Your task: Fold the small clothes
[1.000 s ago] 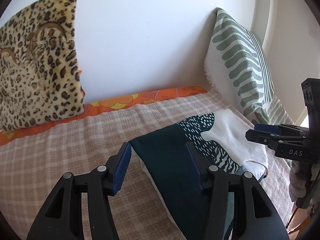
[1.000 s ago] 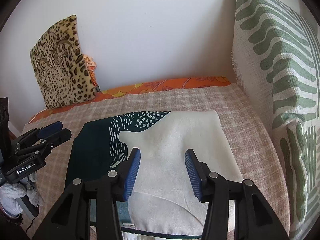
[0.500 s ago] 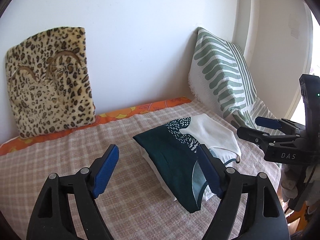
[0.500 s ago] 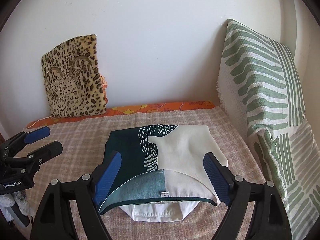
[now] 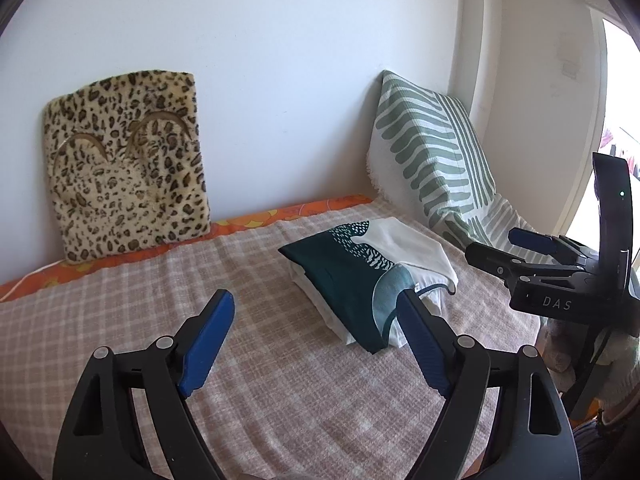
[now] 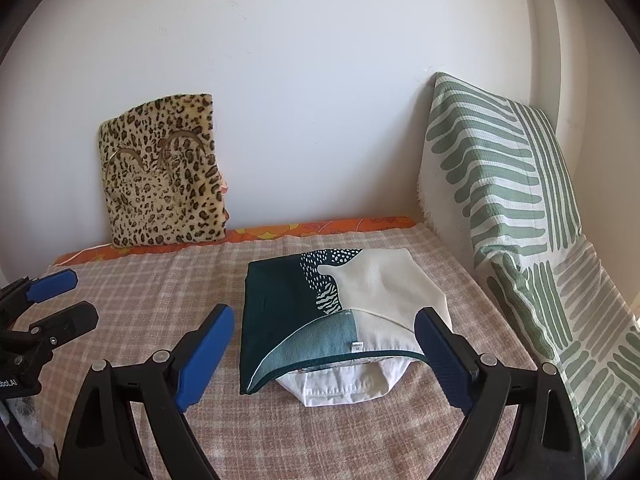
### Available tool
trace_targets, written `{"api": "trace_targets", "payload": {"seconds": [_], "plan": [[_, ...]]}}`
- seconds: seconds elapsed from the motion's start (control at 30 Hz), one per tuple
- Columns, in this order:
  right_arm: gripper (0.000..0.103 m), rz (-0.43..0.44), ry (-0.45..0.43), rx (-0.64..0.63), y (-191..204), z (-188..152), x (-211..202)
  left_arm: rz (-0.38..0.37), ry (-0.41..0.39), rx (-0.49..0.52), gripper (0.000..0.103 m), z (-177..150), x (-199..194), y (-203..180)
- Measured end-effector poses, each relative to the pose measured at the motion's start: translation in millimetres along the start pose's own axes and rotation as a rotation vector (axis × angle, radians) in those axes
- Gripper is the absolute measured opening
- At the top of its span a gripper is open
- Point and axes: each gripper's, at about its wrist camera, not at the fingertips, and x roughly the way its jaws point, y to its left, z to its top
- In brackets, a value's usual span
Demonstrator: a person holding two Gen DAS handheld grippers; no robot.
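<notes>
The folded dark-green-and-cream patterned garment point(image 6: 320, 320) lies on the checked pink bedspread point(image 6: 160, 288). Left hand-held gripper point(image 5: 316, 332) and right hand-held gripper point(image 6: 326, 344) are both released, jaws opening, holding nothing.

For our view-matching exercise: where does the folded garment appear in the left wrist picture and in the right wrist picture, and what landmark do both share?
Left wrist: the folded garment lies right of centre on the checked cover, beyond the right finger.
Right wrist: the garment lies at centre, just beyond the open fingers.
Shared landmark: the leopard cushion leaning on the wall at left.
</notes>
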Motion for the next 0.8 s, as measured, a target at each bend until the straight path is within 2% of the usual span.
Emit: {"api": "trace_targets", "payload": {"seconds": [0.23, 0.4, 0.8], "plan": [[0.102, -0.021, -0.036, 0.013, 13.3, -26.3, -16.4, 0.021, -0.029, 0.018, 0.091, -20.4, -23.5, 0.4], [0.103, -0.027, -0.05, 0.032, 16.5, -39.9, -21.5, 0.037, -0.01, 0.031, 0.096, -31.6, -26.4, -2.9], [0.103, -0.041, -0.042, 0.032, 21.1, -60.4, -10.5, 0.073, 0.024, 0.036, 0.099, -57.9, -22.2, -4.4]]}}
